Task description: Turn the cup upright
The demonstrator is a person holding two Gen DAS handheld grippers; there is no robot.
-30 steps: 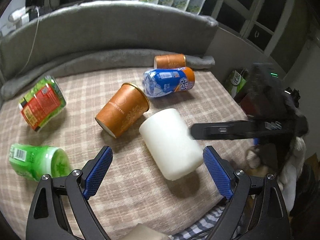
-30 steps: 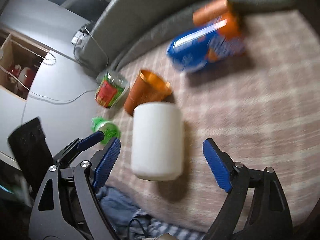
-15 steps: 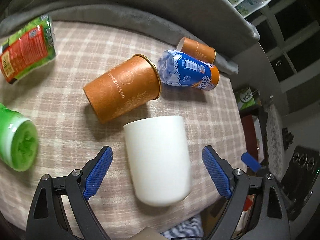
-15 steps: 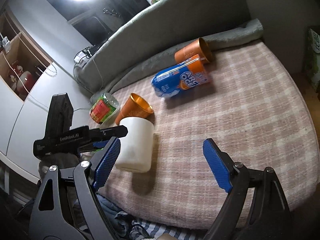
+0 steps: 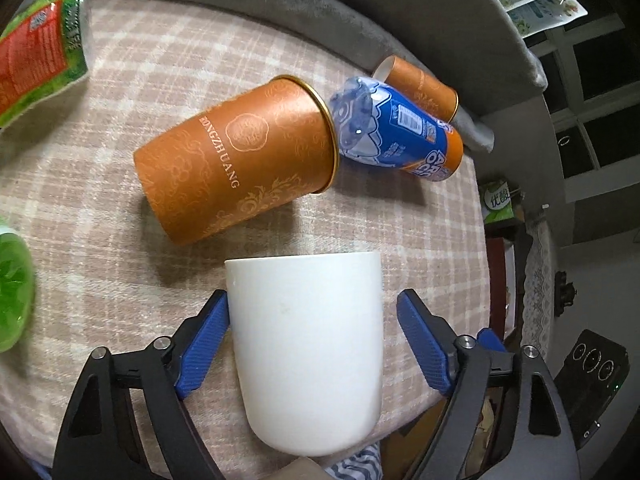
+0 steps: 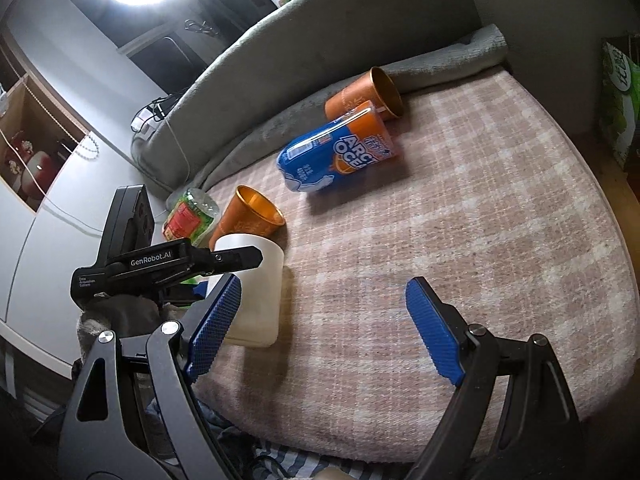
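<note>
- One plain white ceramic cup (image 5: 308, 344) lies on its side on the beige checked tablecloth (image 5: 120, 128) near the front edge, now between the left gripper (image 5: 314, 334) fingers, where half a second ago it lay ahead of them.
- Its left pad touches the cup wall; the right pad stands just clear, so the jaws are apart, not clamped.
- Right gripper (image 6: 320, 326) hangs spread wide over bare cloth, holding nothing, the cup (image 6: 256, 292) just beside its left finger.
- Behind the cup lies a large orange paper cup (image 5: 236, 160), then a blue-and-orange crumpled bottle (image 5: 396, 132) and a small orange cup (image 5: 420, 88), all on their sides.
</note>
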